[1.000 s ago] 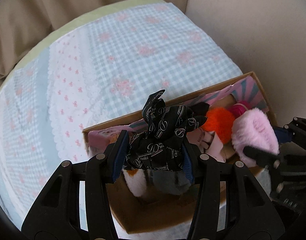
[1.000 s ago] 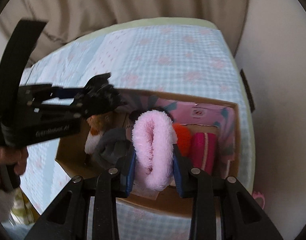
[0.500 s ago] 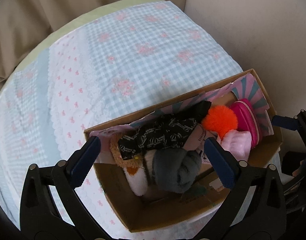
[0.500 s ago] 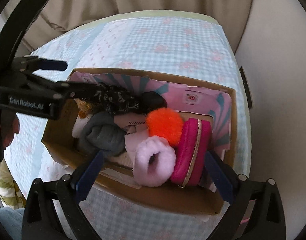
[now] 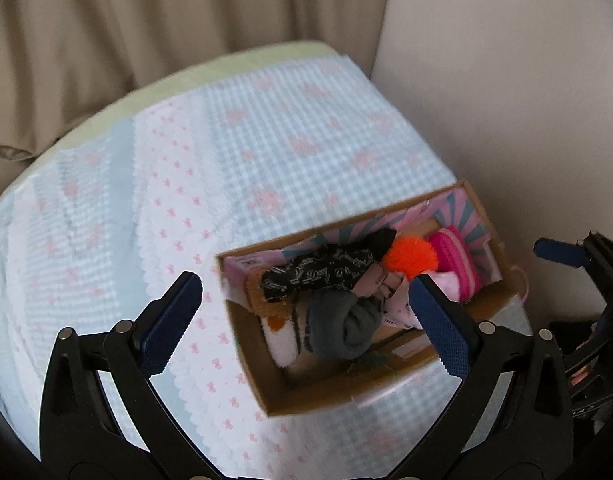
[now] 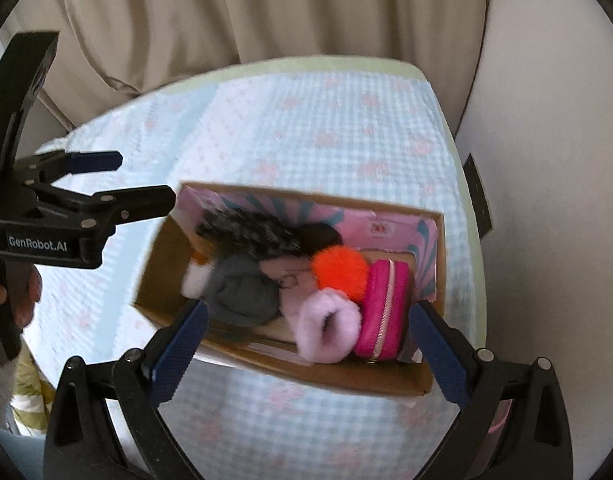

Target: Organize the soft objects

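Cardboard box (image 6: 386, 376): sits at the bed's (image 5: 266, 136) right edge, near the wall; open top, pink printed liner on the far wall.
Box contents: black patterned cloth (image 5: 318, 274) lies along the far side; grey roll (image 5: 338, 328) at the near left; orange pom-pom (image 6: 338, 266) in the middle; pink fluffy ring (image 6: 326, 328) against the near wall; magenta pouch (image 6: 382, 312) on its edge at the right end. All lie inside the rim, packed side by side; in my judgement the upright pouch and the tucked ring save floor space.
Left gripper (image 5: 306, 312): your jaws have just been opening and now stand spread wide, nothing between them; the cloth lies below in the box, apart from the pads.
Right gripper (image 6: 310, 348): likewise just opened, spread wide, empty; the ring rests in the box, free of the pads.
Position: both grippers hang above the box, angled down, clear of the rim.
Bed cover: no loose soft item visible on it.
Assessment: you appear to have finished both placements; the sorting looks near complete, as far as these views reach.
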`<state>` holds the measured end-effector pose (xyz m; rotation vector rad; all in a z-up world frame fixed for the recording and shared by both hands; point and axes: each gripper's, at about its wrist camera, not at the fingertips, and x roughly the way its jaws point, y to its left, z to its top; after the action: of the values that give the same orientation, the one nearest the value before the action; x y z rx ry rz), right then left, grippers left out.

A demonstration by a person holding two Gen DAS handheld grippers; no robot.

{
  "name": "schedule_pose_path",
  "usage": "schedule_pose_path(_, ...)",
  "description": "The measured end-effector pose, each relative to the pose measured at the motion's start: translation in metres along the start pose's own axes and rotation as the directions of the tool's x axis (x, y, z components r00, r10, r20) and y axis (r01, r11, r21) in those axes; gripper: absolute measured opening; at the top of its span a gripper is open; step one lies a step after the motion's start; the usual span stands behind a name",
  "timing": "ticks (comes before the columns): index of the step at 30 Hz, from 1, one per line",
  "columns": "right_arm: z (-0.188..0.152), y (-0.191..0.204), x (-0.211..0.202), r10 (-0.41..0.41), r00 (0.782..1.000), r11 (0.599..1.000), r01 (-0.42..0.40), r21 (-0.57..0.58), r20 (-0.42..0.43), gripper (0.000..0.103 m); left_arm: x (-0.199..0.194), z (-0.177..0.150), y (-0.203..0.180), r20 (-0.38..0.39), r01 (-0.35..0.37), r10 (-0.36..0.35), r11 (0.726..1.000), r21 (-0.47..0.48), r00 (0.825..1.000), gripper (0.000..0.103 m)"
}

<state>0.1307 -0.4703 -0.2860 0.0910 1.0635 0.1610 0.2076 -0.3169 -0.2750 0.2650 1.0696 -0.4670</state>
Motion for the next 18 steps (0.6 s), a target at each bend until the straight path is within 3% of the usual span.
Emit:
schedule_pose_path(8, 0.020, 0.051, -0.081, -0.036, 0.991, 0.999, 0.040, -0.024, 0.127, 0.100, -0.114, -0.010, 0.022, 0.157, -0.006, 0.023, 0.995, -0.104, 0.987, 0.103)
schedule_pose_path(18, 0.044, 0.134, -0.173, -0.018, 0.963, 1.000, 0.015, 0.013, 0.267, 0.100, -0.257, -0.055, 0.071, 0.332, -0.061, 0.127, 0.977, -0.203, 0.935, 0.103)
